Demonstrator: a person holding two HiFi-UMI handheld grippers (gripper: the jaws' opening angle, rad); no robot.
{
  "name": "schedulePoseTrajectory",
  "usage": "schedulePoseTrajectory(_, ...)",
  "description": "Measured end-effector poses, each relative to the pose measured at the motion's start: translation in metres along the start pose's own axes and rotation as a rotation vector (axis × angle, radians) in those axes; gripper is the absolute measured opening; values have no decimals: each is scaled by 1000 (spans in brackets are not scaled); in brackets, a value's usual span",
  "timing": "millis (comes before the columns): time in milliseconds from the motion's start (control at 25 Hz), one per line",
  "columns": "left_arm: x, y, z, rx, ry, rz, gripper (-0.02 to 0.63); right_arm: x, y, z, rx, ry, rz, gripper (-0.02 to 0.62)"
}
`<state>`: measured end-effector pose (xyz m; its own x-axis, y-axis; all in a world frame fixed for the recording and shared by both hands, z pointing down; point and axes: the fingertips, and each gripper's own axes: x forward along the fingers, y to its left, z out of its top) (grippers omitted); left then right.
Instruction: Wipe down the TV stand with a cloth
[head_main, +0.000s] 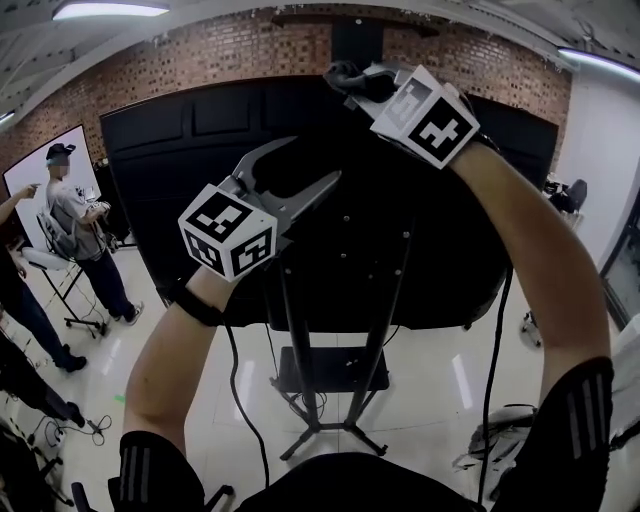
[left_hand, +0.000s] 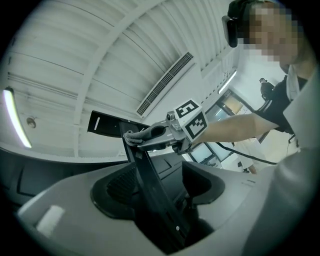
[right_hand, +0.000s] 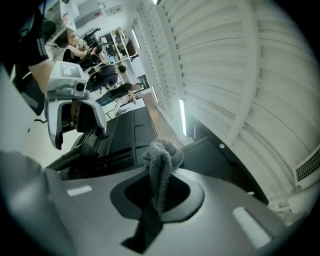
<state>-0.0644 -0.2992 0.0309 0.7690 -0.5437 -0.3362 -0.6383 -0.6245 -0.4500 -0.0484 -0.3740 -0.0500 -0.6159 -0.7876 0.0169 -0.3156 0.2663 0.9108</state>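
Cloth (right_hand: 159, 170) sits clamped in the right gripper (head_main: 352, 80), plainest in its own view, at the top edge of the black panel (head_main: 420, 250). Only the head view shows the left gripper (head_main: 300, 165) gaping, with the TV stand (head_main: 320, 400) below.

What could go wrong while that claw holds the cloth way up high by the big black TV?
The right claw grips the grey cloth high at the top of the TV; a loose pinch might drop it. The TV stand has thin legs, so a hard push could perhaps wobble it. The cable hanging near those legs might snag.
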Motion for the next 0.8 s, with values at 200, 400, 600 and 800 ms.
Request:
schedulePoseTrajectory(200, -5, -9, -14, -16, 6, -6, 310, 1, 28, -16, -52, 28, 1, 24)
schedulePoseTrajectory(400, -11, -28, -29, -13, 23, -19, 310, 4, 71, -35, -132, 78, 51, 23)
schedulePoseTrajectory(600, -17, -46, -45, -19, 34, -24, 310, 8, 119, -63, -276, 163, 81, 23)
schedulePoseTrajectory(800, -30, -60, -71, -64, 53, -23, 310, 14, 160, -78, -360, 205, 100, 23)
